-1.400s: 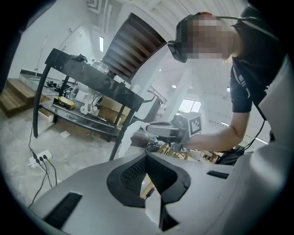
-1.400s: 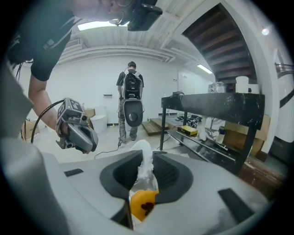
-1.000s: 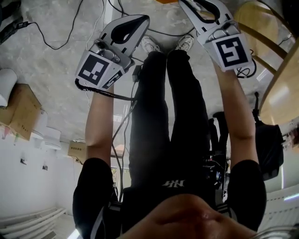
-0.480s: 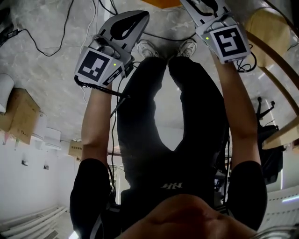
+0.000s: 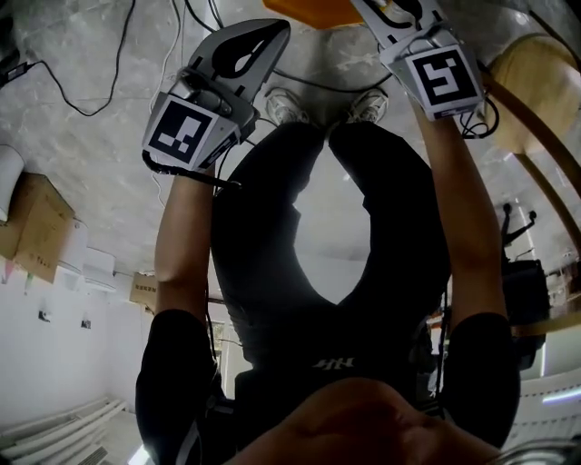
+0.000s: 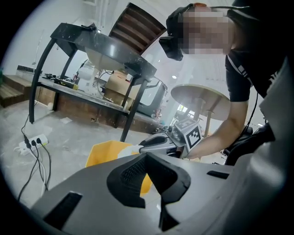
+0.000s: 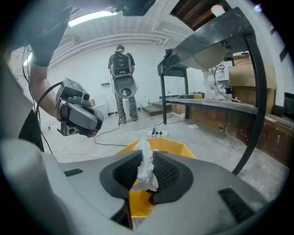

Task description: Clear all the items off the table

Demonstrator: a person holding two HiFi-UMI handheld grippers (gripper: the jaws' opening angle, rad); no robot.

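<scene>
A crumpled white tissue (image 7: 146, 167) is pinched between the jaws of my right gripper (image 7: 147, 176), which is shut on it just above a yellow bin (image 7: 171, 147) on the floor. In the head view the right gripper (image 5: 399, 13) reaches to the top edge beside the bin (image 5: 313, 7). My left gripper (image 6: 148, 176) is shut with nothing in it and hangs near the same bin (image 6: 103, 153). It shows at upper left in the head view as the left gripper (image 5: 259, 38). The left gripper view also catches the right gripper (image 6: 167, 143) with the tissue (image 6: 128, 150).
A black-framed table (image 7: 206, 41) stands to the right of the bin. A round wooden table (image 5: 536, 73) is at the person's right. Cables (image 5: 54, 82) and a power strip (image 7: 158, 133) lie on the floor. A person (image 7: 121, 82) stands far off. Cardboard boxes (image 5: 36, 227) sit left.
The person's legs have spread apart and the yellow bin has come into view at the top edge. Both grippers have shifted slightly toward it.
</scene>
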